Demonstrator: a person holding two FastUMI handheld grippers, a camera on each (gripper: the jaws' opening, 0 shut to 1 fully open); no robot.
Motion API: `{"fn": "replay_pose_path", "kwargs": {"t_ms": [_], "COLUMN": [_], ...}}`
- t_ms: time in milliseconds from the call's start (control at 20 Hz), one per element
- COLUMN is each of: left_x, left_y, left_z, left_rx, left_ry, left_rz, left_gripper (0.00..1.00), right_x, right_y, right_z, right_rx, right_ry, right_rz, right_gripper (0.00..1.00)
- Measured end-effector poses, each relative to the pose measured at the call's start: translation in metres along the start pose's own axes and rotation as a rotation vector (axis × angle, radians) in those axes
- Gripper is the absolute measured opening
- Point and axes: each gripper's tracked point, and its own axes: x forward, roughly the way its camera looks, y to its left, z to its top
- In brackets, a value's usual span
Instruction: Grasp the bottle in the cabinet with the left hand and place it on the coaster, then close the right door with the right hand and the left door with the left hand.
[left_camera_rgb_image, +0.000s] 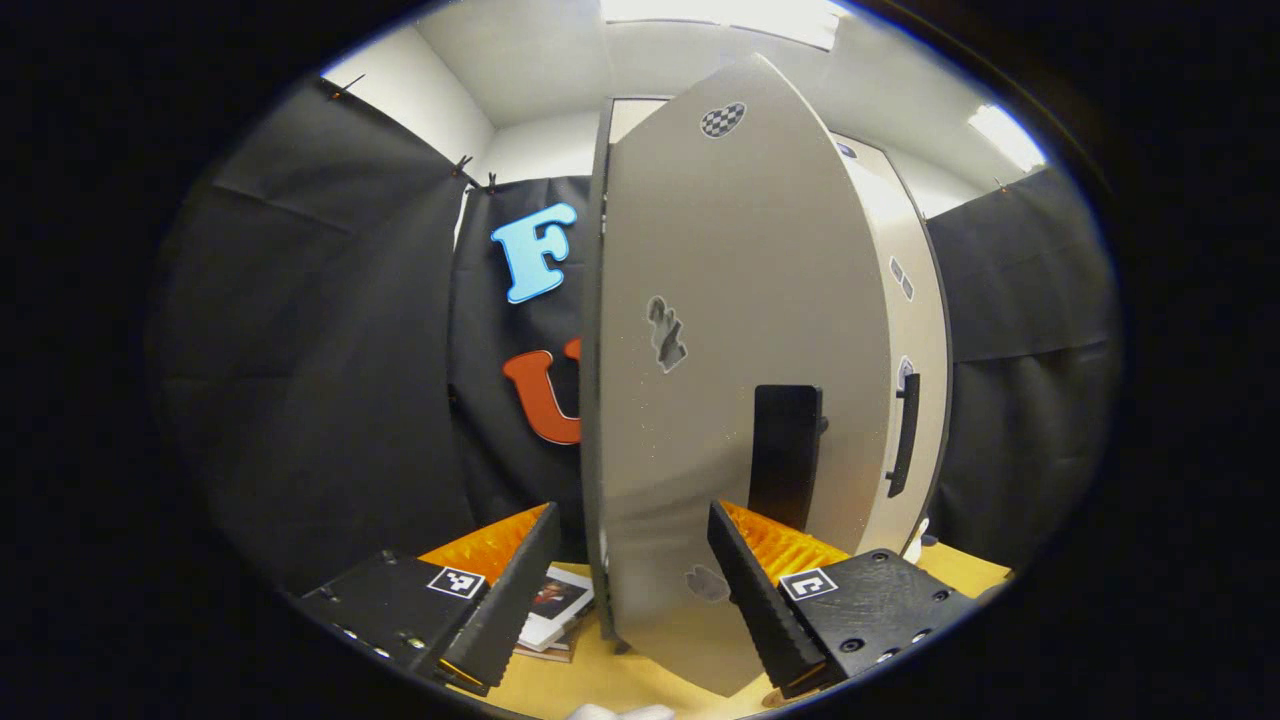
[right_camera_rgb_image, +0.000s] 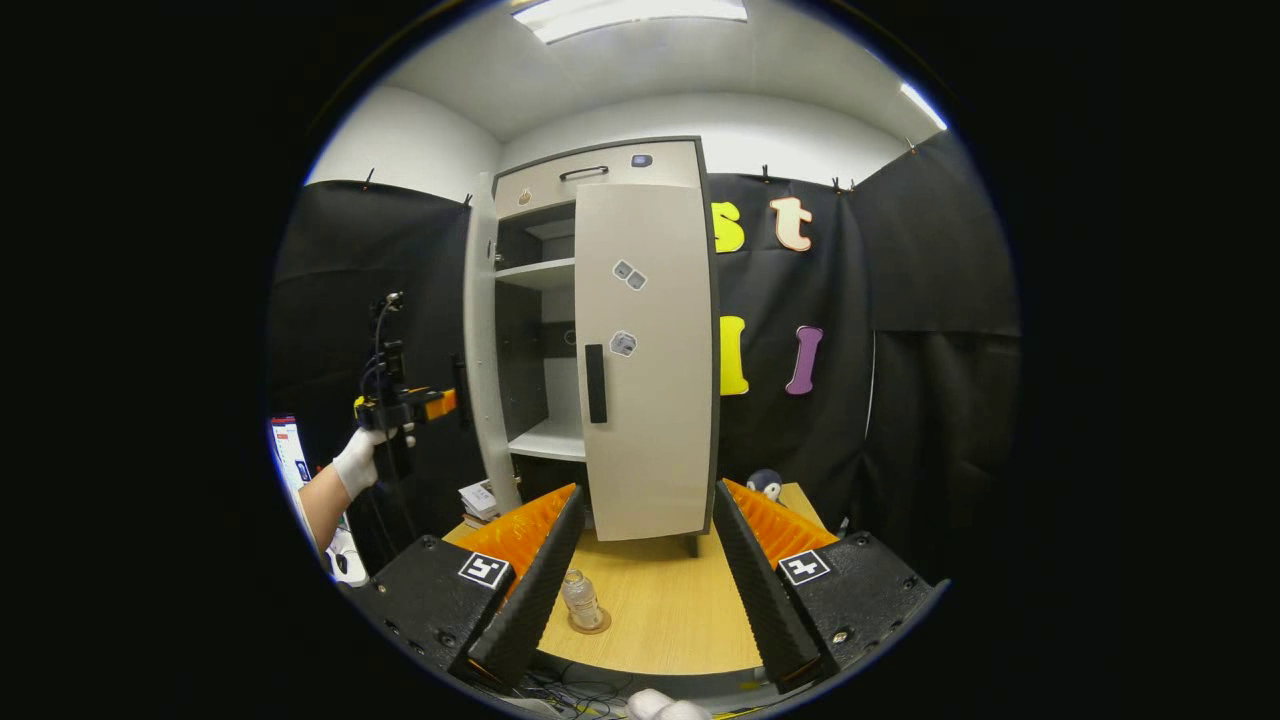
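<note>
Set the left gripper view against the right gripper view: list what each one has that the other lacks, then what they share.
Left gripper view alone: the left door's outer face close up, its handle between the open fingers.
Right gripper view alone: the bottle standing on the coaster, the cabinet's bare shelves, the left gripper in a gloved hand.
Shared: the closed right door, the wooden table, the books.

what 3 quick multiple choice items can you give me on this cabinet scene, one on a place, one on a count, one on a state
1. Where is the bottle?
A. on a cabinet shelf
B. on the coaster on the table
C. in the left tool

2. How many stickers are on the right door?
A. three
B. none
C. six

3. What state is the left door in?
A. shut
B. removed
C. open

Answers: 1 B, it stands on the coaster; 2 A, two sit together above one by the handle; 3 C, the shelves are exposed beside it.
</note>
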Motion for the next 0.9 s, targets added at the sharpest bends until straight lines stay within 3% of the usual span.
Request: {"fn": "replay_pose_path", "kwargs": {"t_ms": [100,400,900], "left_x": [0.009,-0.011,-0.131], "left_y": [-0.014,-0.034,-0.033], "left_z": [0.002,0.009,0.021], "left_rx": [-0.011,0.019,-0.002], "left_ry": [0.0,-0.026,-0.025], "left_rz": [0.011,-0.002,-0.019], "left_gripper": [0.97,0.96,0.96], "right_x": [-0.003,-0.001,0.019], "right_y": [0.001,0.0,0.02], "right_z": [-0.001,0.002,0.005], "right_rx": [0.003,-0.002,0.033], "right_ry": [0.003,-0.015,-0.033], "right_rz": [-0.011,-0.036,-0.019], "right_gripper": [0.8,0.8,0.8]}}
